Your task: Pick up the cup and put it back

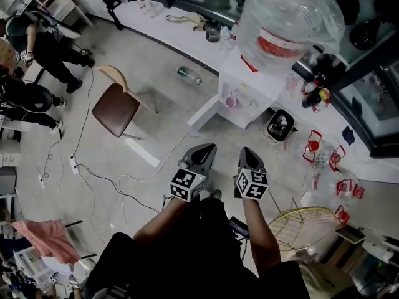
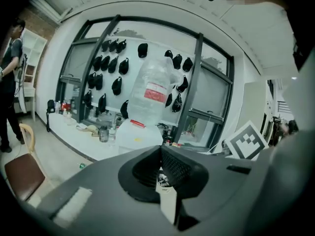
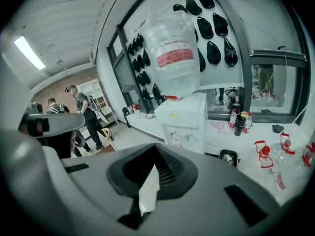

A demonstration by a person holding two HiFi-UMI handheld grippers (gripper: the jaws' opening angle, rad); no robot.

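Note:
A small pink cup [image 1: 231,101] stands in the niche of the white water dispenser [image 1: 249,83], under its big clear bottle [image 1: 290,17]. The person holds both grippers up side by side in front of the dispenser, well short of the cup. My left gripper [image 1: 206,149] has its jaws together with nothing in them; it shows the same in the left gripper view [image 2: 160,150], pointing toward the bottle [image 2: 155,90]. My right gripper [image 1: 248,152] is also shut and empty [image 3: 156,147], facing the dispenser [image 3: 184,117].
A chair with a brown seat [image 1: 115,108] stands on the floor at left, with cables and a fallen bottle [image 1: 187,75] nearby. A black bin [image 1: 279,126], red-framed glass jars [image 1: 315,145] and a yellow wire chair [image 1: 305,226] sit at right. People stand far left [image 1: 47,45].

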